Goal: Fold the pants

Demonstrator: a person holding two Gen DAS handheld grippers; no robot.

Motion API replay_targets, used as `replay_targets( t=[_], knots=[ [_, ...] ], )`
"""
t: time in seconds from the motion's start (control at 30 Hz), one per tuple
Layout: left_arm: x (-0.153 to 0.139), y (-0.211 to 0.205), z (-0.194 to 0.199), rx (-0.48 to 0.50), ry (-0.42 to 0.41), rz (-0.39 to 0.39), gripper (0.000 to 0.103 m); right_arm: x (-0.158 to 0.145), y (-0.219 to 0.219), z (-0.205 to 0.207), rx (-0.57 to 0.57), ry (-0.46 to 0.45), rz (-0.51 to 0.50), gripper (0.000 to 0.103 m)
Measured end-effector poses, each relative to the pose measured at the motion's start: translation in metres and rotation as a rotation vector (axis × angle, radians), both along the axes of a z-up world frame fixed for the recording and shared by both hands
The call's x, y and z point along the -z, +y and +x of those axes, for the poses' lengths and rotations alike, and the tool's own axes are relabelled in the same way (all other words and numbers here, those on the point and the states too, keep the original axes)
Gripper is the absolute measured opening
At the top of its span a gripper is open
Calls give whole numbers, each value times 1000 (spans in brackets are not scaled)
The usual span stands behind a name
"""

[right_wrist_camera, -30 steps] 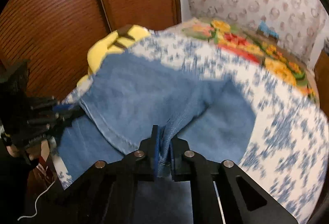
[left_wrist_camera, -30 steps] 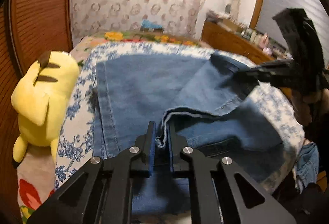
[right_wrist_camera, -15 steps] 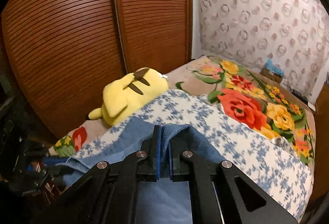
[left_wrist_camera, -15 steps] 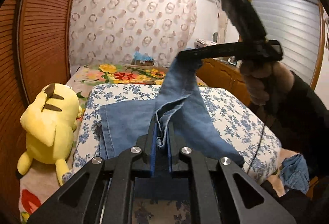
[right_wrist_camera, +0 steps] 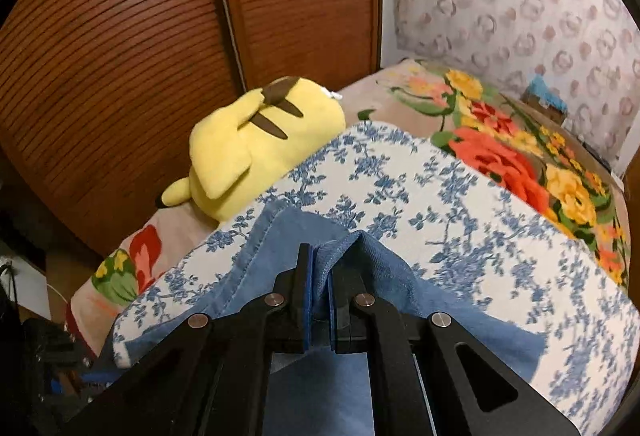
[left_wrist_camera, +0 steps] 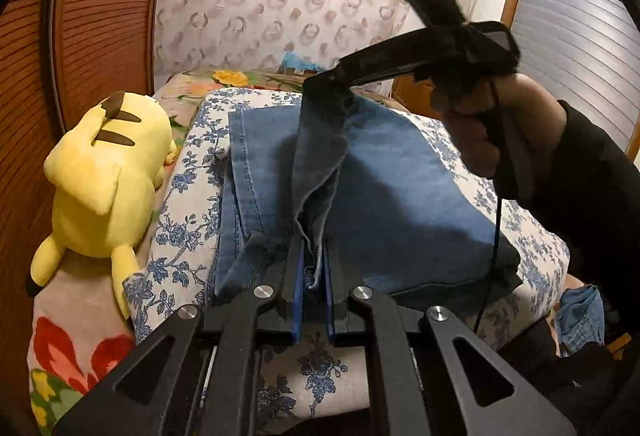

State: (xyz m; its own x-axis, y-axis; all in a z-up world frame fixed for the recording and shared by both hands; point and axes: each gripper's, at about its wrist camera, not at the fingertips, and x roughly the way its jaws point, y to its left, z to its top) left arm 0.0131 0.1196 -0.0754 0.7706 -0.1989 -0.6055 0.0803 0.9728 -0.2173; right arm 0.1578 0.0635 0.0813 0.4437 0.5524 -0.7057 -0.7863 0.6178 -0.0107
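Observation:
Blue denim pants (left_wrist_camera: pixel 392 192) lie partly folded on a blue-flowered quilt (left_wrist_camera: pixel 180 196) on the bed. My left gripper (left_wrist_camera: pixel 312 268) is shut on a frayed edge of the pants near the quilt's front. My right gripper (left_wrist_camera: pixel 324 88), seen in the left wrist view, is shut on the other end of the same strip of denim and holds it up above the pants. In the right wrist view the right gripper (right_wrist_camera: pixel 320 268) pinches a fold of the pants (right_wrist_camera: pixel 384 276) over the quilt (right_wrist_camera: pixel 460 204).
A yellow plush toy (left_wrist_camera: pixel 104 176) lies left of the quilt against a wooden slatted door (right_wrist_camera: pixel 160 36). A flowered blanket (right_wrist_camera: pixel 520 140) covers the far bed. More denim cloth (left_wrist_camera: pixel 580 316) hangs at the right edge. A patterned curtain (left_wrist_camera: pixel 280 4) is behind.
My right gripper has carried its end of the pants forward and down over the bed, toward the far edge. My left gripper still holds its edge near the front.

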Motion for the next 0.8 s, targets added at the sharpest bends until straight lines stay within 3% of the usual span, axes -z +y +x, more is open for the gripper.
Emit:
replay_targets(
  t=[0.13,0.3,0.47,0.8],
  knots=[
    [4,2,2,-10,14,-4,10,4,7,9,23,12,7,6],
    [7,5,4,-33,33,-24,17,6,8,8,5,20,33,16],
    [13,12,7,-75,50,-15,20,-5,-14,5,8,-13,83,50],
    [28,30,10,-154,90,30,20,-2,-77,-7,71,-106,51,50]
  ],
)
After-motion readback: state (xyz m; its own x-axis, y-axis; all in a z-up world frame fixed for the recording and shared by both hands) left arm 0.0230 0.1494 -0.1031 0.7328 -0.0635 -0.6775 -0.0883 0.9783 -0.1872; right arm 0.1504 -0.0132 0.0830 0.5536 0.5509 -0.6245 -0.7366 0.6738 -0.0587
